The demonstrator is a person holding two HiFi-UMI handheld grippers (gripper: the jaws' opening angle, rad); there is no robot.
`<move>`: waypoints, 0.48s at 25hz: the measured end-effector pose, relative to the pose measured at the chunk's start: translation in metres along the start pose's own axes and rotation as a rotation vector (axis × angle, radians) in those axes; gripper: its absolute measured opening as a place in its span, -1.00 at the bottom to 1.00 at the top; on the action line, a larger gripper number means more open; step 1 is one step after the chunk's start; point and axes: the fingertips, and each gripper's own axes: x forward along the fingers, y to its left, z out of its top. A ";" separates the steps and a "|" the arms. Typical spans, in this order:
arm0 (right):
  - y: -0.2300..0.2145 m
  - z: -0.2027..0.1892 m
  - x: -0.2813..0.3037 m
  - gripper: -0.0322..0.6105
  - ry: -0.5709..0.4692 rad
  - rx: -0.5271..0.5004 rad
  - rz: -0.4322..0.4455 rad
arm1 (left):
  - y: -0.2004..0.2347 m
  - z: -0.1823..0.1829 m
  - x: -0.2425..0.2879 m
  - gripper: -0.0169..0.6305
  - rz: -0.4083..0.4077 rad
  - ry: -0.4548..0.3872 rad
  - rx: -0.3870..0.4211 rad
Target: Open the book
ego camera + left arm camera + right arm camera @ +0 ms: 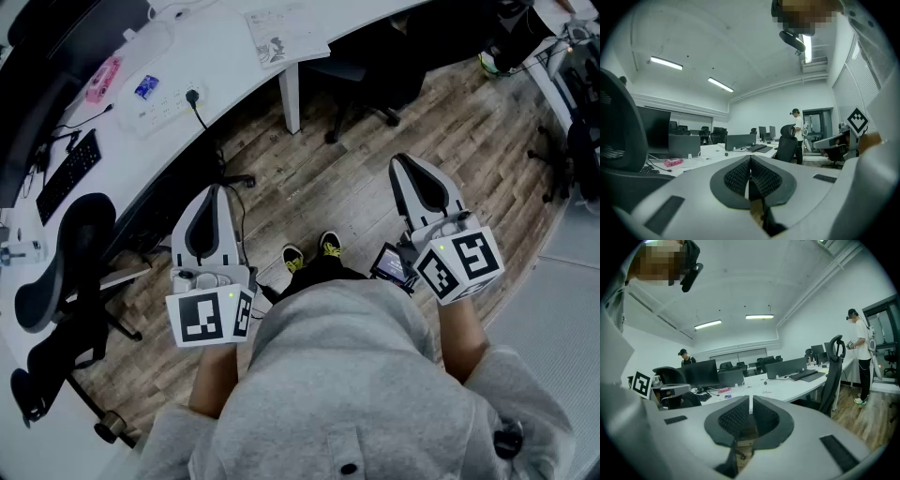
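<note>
Book (281, 33) far on the desk (225, 47) looks thin and bendy, so pinch its cover edge; left tongs (214, 194) and right tongs (406, 165) are shut, empty.

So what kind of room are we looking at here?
Most likely an open-plan office: a long white desk with a keyboard, rows of monitors and black swivel chairs.
</note>
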 end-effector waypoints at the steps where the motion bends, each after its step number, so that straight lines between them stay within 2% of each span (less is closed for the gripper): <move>1: 0.001 -0.001 -0.001 -0.77 -0.001 0.001 -0.002 | -0.001 0.000 -0.001 -0.91 -0.003 0.000 0.003; 5: 0.000 -0.005 -0.006 -0.77 -0.004 0.016 -0.017 | -0.005 0.003 -0.004 -0.91 -0.024 -0.010 0.000; 9: 0.002 -0.006 -0.011 -0.77 -0.015 0.063 -0.020 | -0.011 0.005 -0.006 -0.91 -0.080 -0.006 -0.048; 12: 0.014 -0.007 -0.014 -0.77 -0.008 0.046 -0.003 | -0.006 0.005 -0.011 -0.91 -0.053 0.009 -0.017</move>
